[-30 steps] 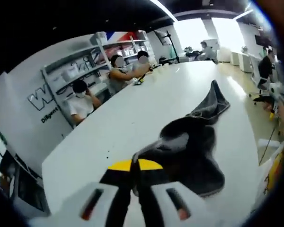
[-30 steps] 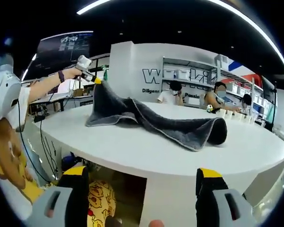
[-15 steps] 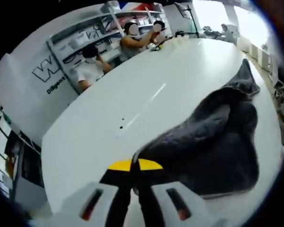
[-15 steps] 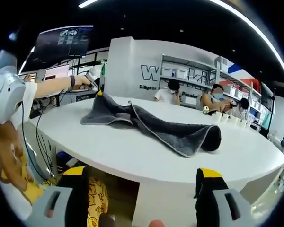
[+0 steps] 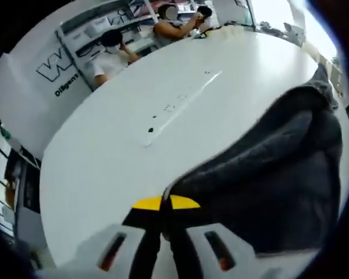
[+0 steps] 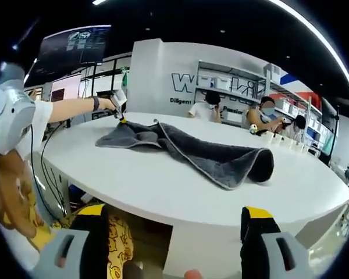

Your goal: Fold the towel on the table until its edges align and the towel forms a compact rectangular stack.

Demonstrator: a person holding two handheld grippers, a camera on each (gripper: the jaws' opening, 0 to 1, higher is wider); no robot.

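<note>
Left gripper (image 5: 164, 204) fingers pinched on dark grey towel (image 6: 192, 151) corner, lowered to white table (image 6: 163, 192) since before, fold incomplete; right gripper (image 6: 171, 224) fingers wide apart, empty.

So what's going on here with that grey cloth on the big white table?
A person is folding a dark grey towel on a white table with a handheld gripper in each hand. The left gripper is shut on one corner of the towel, low over the tabletop. The right gripper hangs open off the table's near edge, holding nothing. The towel lies stretched out and rumpled, one end rolled over, so it is not yet a neat stack.
</note>
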